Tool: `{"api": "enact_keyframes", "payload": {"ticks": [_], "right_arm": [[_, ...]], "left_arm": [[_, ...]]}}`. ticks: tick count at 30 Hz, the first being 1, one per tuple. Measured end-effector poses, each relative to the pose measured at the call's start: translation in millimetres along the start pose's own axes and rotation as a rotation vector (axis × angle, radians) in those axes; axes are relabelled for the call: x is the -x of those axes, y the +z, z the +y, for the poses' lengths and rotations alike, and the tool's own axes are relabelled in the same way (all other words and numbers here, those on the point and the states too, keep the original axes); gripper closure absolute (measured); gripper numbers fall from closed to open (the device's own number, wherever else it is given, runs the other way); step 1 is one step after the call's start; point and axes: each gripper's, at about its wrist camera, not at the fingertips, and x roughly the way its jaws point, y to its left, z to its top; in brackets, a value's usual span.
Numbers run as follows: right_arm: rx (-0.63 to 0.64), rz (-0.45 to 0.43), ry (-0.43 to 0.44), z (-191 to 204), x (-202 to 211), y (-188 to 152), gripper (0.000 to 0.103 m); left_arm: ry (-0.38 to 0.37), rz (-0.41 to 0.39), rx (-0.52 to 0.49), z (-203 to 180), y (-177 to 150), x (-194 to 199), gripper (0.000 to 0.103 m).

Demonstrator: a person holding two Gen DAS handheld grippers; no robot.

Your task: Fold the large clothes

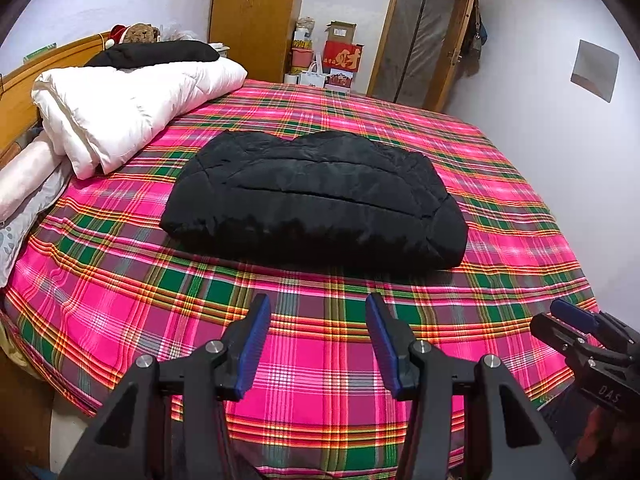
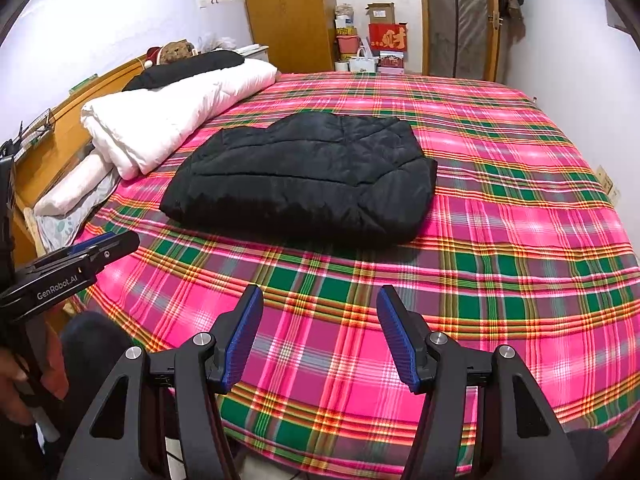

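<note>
A black quilted jacket (image 1: pixel 316 196) (image 2: pixel 304 176) lies folded into a thick rectangle in the middle of the plaid bed sheet (image 1: pixel 312 360) (image 2: pixel 520 240). My left gripper (image 1: pixel 318 304) hovers over the sheet near the bed's front edge, short of the jacket, open with nothing between its blue pads. My right gripper (image 2: pixel 320 294) hangs likewise before the jacket, open and empty. Each gripper shows at the edge of the other's view: the right gripper (image 1: pixel 568 320) at the right, the left gripper (image 2: pixel 108 246) at the left, held by a hand (image 2: pixel 16 392).
A folded white duvet (image 1: pixel 132 108) (image 2: pixel 172 120) with a black garment (image 1: pixel 156 54) on top lies along the wooden headboard (image 1: pixel 24 92) at left. A wardrobe (image 1: pixel 256 16), stacked boxes (image 1: pixel 340 56) and a door (image 1: pixel 424 36) stand beyond the bed.
</note>
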Motion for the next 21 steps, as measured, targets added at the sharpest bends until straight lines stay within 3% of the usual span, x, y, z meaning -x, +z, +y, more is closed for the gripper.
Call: {"api": "enact_keyframes", "payload": {"ticks": [21], "right_arm": [[-0.003,0.011,0.003,2.9,-0.7,-2.0,0.044]], "left_arm": [[-0.011,0.004,0.015,0.7,-1.9,2.4,0.052]]}}
